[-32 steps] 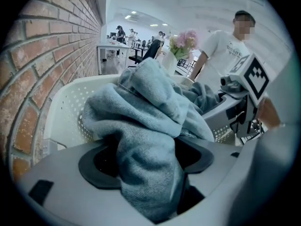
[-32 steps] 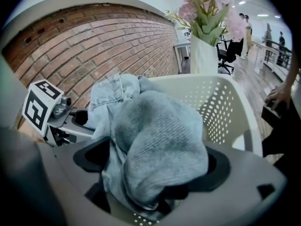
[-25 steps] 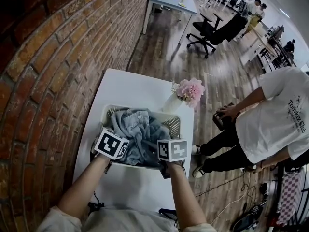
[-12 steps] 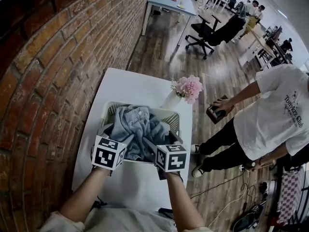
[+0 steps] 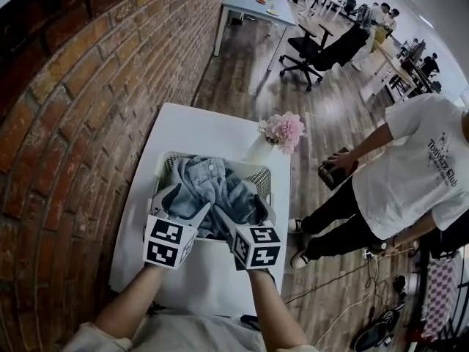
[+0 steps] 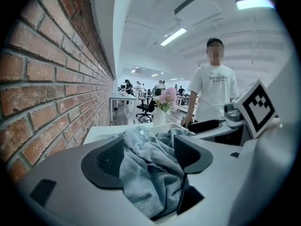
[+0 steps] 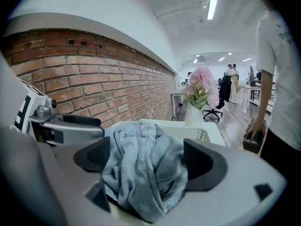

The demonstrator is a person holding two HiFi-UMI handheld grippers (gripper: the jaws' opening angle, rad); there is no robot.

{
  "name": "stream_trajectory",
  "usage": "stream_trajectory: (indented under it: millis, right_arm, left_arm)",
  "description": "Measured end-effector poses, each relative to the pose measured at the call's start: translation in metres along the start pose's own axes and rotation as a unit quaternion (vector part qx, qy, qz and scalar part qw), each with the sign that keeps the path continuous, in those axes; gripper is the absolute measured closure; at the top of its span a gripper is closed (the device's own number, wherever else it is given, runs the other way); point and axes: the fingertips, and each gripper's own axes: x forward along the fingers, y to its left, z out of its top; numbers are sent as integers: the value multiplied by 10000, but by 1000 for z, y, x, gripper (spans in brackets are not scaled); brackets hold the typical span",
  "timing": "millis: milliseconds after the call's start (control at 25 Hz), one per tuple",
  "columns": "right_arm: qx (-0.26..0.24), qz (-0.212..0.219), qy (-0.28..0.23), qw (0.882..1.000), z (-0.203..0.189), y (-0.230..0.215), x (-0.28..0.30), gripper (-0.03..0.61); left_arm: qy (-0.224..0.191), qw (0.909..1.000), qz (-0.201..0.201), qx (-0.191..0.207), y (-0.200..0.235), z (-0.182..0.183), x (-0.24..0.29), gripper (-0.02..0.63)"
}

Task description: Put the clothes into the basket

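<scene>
Pale blue denim clothes (image 5: 209, 189) lie heaped in a white perforated basket (image 5: 261, 180) on the white table. My left gripper (image 5: 183, 205) hangs over the basket's near left rim and my right gripper (image 5: 242, 215) over its near right rim. Both stand open above the heap and point slightly down at it. In the left gripper view the denim (image 6: 146, 173) shows in the gap between the dark pads (image 6: 109, 160), which do not press on it. The right gripper view shows the same: the denim (image 7: 141, 173) lies between spread pads (image 7: 203, 165), with the basket rim (image 7: 200, 135) behind.
A white vase of pink flowers (image 5: 280, 132) stands just behind the basket on the table (image 5: 198, 130). A brick wall (image 5: 88, 123) runs along the left. A person in a white shirt (image 5: 414, 174) stands close at the right, holding a dark object. Office chairs and desks stand farther back.
Both grippers have risen from the basket's near edge and tilted up, so their open jaws now show. The clothes stay in the basket. The person at the right shifted slightly.
</scene>
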Motion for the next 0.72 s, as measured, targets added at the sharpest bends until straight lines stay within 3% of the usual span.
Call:
stream_trajectory:
  millis: [200, 360, 560, 720]
  right_arm:
    - [-299, 99, -364, 9988, 12, 15, -9, 121]
    - [-445, 103, -750, 9961, 23, 22, -21, 255]
    - [-583, 169, -1194, 9910, 35, 34, -39, 333]
    - [-728, 182, -1503, 9858, 43, 45, -57, 468]
  left_arm:
    - [-415, 9991, 22, 69, -6, 11, -11, 360]
    - [-642, 9979, -45, 84, -14, 18, -21, 403]
    - [-1064, 9943, -94, 76, -23, 32, -39, 519]
    - [-1227, 9922, -104, 201, -33, 37, -52, 556]
